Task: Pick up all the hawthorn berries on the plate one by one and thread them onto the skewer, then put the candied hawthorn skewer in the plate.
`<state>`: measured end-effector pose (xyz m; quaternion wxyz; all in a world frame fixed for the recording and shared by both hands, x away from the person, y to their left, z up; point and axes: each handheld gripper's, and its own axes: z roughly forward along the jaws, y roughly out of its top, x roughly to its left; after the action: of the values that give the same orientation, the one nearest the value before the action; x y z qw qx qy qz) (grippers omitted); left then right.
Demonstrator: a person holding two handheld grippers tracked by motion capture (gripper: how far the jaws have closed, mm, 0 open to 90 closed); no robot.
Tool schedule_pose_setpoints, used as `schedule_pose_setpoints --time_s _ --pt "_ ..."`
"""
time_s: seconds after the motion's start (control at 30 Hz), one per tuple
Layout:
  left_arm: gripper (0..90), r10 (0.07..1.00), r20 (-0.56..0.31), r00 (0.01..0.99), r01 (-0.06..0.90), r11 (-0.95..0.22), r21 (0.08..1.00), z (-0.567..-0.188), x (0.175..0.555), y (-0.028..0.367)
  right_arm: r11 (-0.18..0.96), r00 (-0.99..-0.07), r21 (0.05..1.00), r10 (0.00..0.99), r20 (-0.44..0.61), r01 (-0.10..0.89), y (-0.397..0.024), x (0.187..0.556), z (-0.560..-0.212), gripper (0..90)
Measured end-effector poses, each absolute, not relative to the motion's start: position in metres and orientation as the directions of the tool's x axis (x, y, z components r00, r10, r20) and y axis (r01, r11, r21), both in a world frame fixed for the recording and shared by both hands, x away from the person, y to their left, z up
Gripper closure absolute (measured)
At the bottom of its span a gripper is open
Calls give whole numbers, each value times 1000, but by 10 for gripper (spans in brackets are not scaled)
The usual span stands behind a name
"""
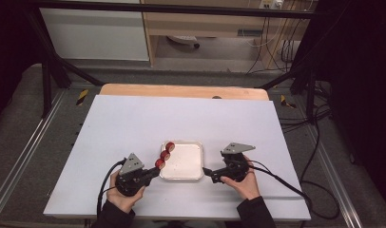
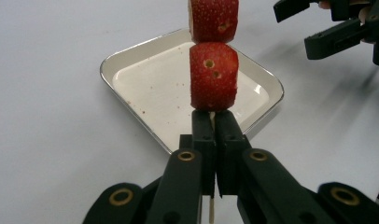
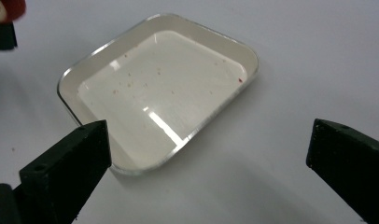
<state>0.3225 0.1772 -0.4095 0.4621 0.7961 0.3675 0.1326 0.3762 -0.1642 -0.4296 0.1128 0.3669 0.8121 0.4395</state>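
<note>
I am gripping the skewer (image 2: 211,116) of strawberry slices (image 2: 214,77) with my left hand-held gripper (image 2: 214,122) over the tray (image 1: 197,151); my right hand-held gripper (image 3: 208,154) is hanging wide open, empty. I am risking slices sliding off if the stick tilts.
</note>
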Motion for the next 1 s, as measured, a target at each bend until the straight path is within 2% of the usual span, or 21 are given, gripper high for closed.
schedule_pose_setpoints --time_s 0.3,0.6,1.0 --pt "879 700 -145 700 484 -314 817 -397 335 182 441 -720 758 691 55 480 -202 368 -443 7" --pt "878 691 -142 708 503 -354 788 -391 352 173 390 -694 764 712 104 515 -234 362 -449 9" --pt "878 682 -132 720 514 -395 761 -384 375 147 366 -676 766 727 119 528 -246 360 -452 9"
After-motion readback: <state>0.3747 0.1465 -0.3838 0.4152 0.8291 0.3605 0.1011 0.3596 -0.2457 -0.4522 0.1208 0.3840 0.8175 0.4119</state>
